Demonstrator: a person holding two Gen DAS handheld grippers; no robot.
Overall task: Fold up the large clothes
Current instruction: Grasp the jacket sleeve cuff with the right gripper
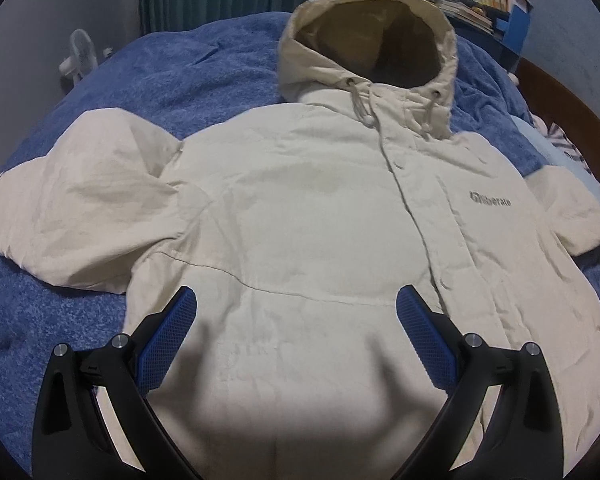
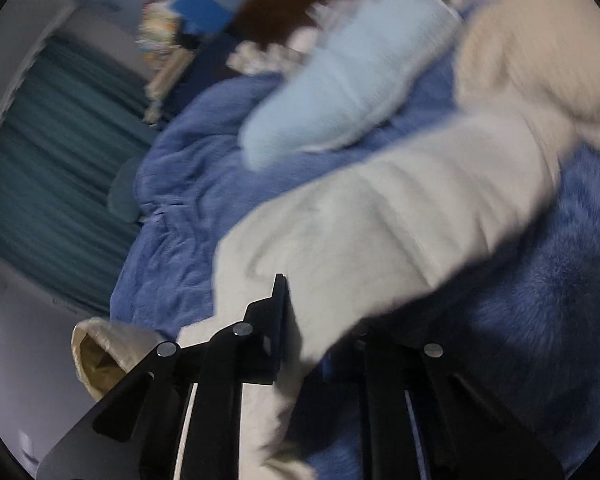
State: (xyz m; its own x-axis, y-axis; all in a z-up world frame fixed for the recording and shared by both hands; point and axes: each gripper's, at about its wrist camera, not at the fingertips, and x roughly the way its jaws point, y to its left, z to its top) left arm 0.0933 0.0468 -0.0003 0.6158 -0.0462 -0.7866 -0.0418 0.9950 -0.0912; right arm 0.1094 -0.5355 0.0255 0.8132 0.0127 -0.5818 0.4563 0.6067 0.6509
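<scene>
A cream hooded cotton jacket [image 1: 320, 208] lies face-up on a blue fleece blanket [image 1: 180, 64], filling the frame's centre. The left gripper [image 1: 296, 312] hovers spread wide, empty. The right gripper [image 2: 300, 320] pinches its sleeve [image 2: 400, 208].

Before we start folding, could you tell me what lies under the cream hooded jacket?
A blue fleecy blanket shows all around the jacket, which is spread front up on it. What lies beneath the jacket's body is covered.
</scene>
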